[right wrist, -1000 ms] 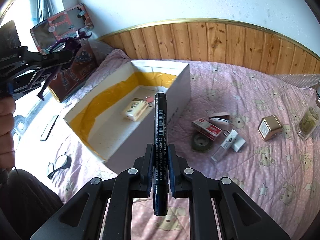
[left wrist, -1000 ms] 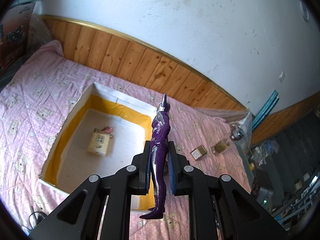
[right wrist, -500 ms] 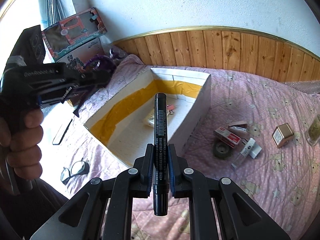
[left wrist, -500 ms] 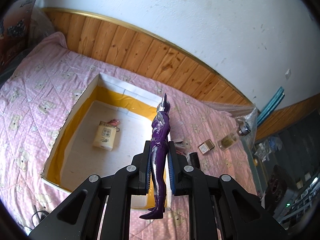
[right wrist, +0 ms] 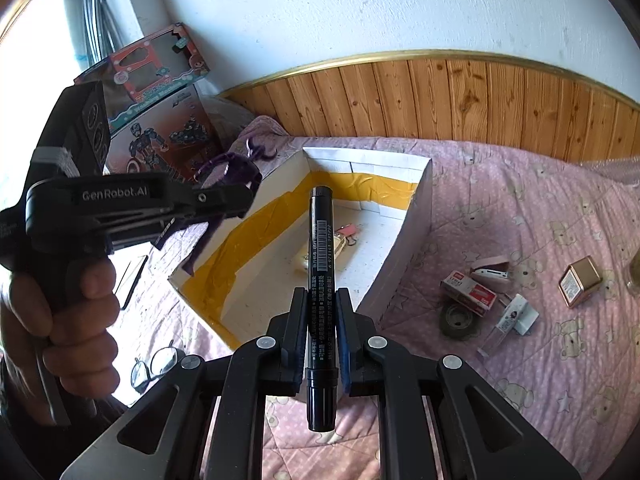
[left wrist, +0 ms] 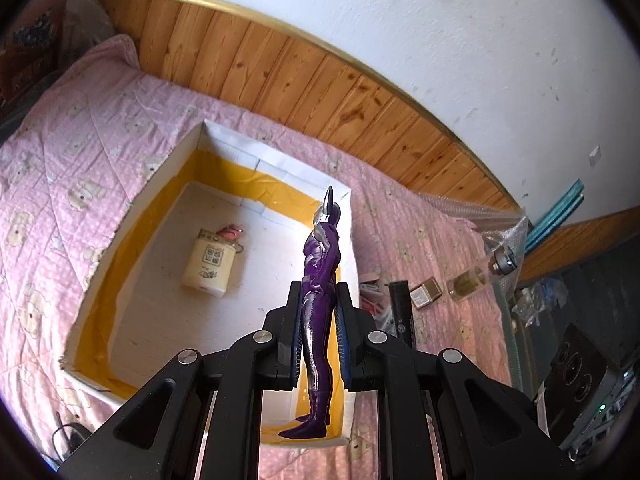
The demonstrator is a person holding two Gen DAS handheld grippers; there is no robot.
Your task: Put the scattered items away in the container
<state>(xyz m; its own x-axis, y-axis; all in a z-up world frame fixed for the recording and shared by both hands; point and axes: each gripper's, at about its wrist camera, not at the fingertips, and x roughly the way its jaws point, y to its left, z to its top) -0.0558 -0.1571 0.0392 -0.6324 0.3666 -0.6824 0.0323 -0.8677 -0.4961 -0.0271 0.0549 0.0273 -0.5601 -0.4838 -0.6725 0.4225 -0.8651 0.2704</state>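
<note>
White open-topped cardboard box with yellow-taped inner walls (left wrist: 132, 216) sits on the pink quilted bed (left wrist: 80, 128). Left hand-held gripper (left wrist: 318, 332) clamps a glossy purple toy figure (left wrist: 320, 280) above the box's 5 o'clock corner; right hand-held gripper (right wrist: 322, 336) clamps a black marker pen (right wrist: 320, 280) at the box's 6 o'clock side.

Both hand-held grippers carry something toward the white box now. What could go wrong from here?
1. The left hand-held gripper clamps the purple figure only at its legs; the tall toy may tip on release.
2. The marker may roll after it is dropped.
3. Both hand-held grippers converge on one box and might collide.
</note>
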